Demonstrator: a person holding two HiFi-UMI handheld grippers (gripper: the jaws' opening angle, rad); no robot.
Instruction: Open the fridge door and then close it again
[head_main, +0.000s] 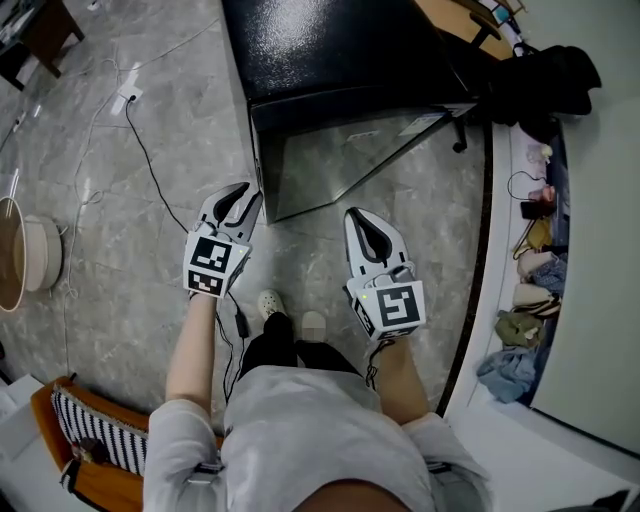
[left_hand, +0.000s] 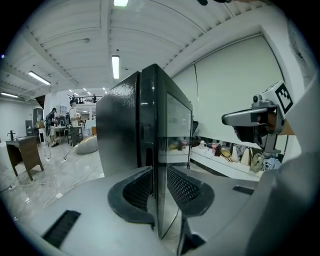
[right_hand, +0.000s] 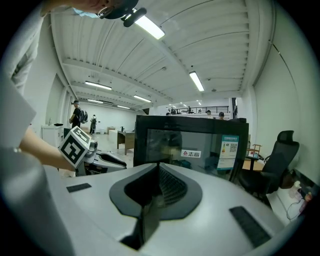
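A low black fridge (head_main: 340, 50) stands on the stone floor, its glass door (head_main: 340, 160) swung partly out toward me. My left gripper (head_main: 243, 200) is at the door's free edge (left_hand: 159, 150). In the left gripper view that edge runs through the gap between the open jaws (left_hand: 160, 171), and neither pad visibly presses on it. My right gripper (head_main: 362, 222) hangs in front of the glass with nothing in it. Its fingers meet at the tips (right_hand: 157, 167), aimed at the fridge front (right_hand: 200, 147). Each gripper shows in the other's view: left gripper (right_hand: 100, 161), right gripper (left_hand: 250, 118).
A black cable (head_main: 150, 170) and a white power strip (head_main: 125, 100) lie on the floor at left, near a round wooden object (head_main: 20, 255). A black office chair (head_main: 540, 80) stands right of the fridge. A ledge with bags (head_main: 530, 290) runs along the right wall.
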